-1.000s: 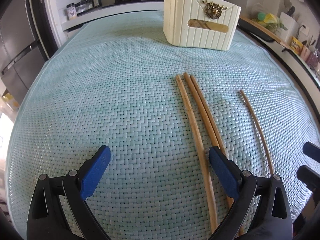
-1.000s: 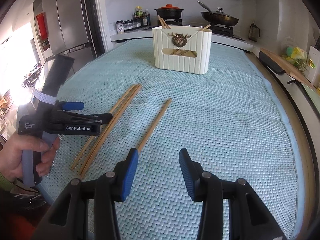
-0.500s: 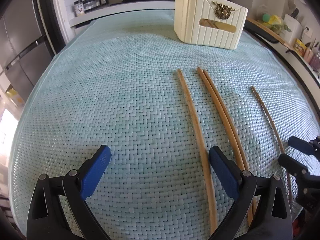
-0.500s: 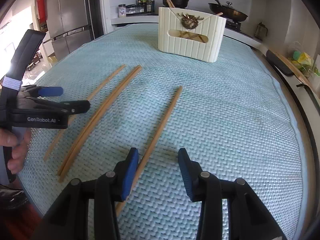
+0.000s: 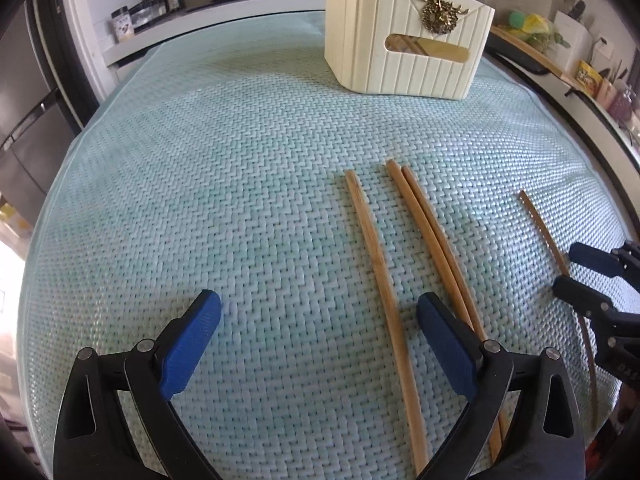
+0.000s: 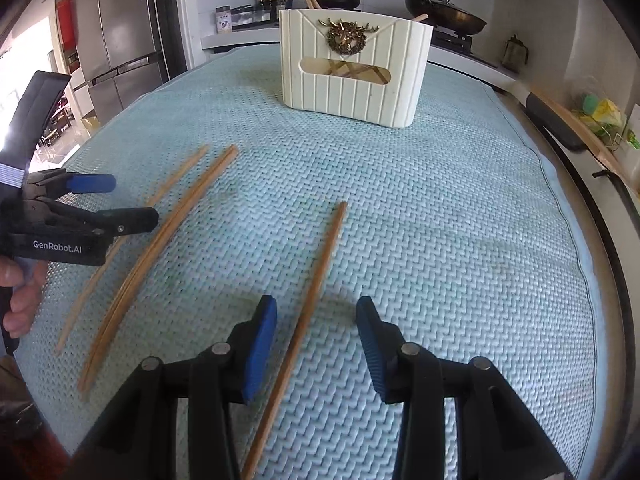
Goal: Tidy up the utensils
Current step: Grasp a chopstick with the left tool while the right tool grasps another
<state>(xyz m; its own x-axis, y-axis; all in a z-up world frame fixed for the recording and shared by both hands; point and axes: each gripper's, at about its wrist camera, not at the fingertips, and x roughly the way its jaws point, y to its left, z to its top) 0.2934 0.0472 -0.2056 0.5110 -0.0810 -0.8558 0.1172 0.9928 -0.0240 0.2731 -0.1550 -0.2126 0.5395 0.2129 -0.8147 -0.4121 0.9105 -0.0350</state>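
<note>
Several wooden chopsticks lie on the teal woven mat (image 5: 240, 160). My left gripper (image 5: 318, 312) is open just above the mat. One single chopstick (image 5: 376, 264) runs between its jaws, close to the right finger and untouched. A pair of chopsticks (image 5: 432, 240) lies just outside that finger. My right gripper (image 6: 316, 312) is open and low over a lone chopstick (image 6: 320, 276), which lies between its jaws without contact. The cream utensil holder (image 6: 352, 80) stands at the far end with sticks inside.
From the right wrist, the left gripper (image 6: 128, 200) shows at the left with a hand on its handle, above the single stick (image 6: 180, 174) and the pair (image 6: 172, 224). The right gripper (image 5: 588, 276) is near. Behind the holder (image 5: 404, 40) are a stove, pots and jars.
The right gripper moved left and lower, so the lone chopstick now lies between its jaws. The left gripper shifted forward, and the single stick's far end now lies further from the pair.
</note>
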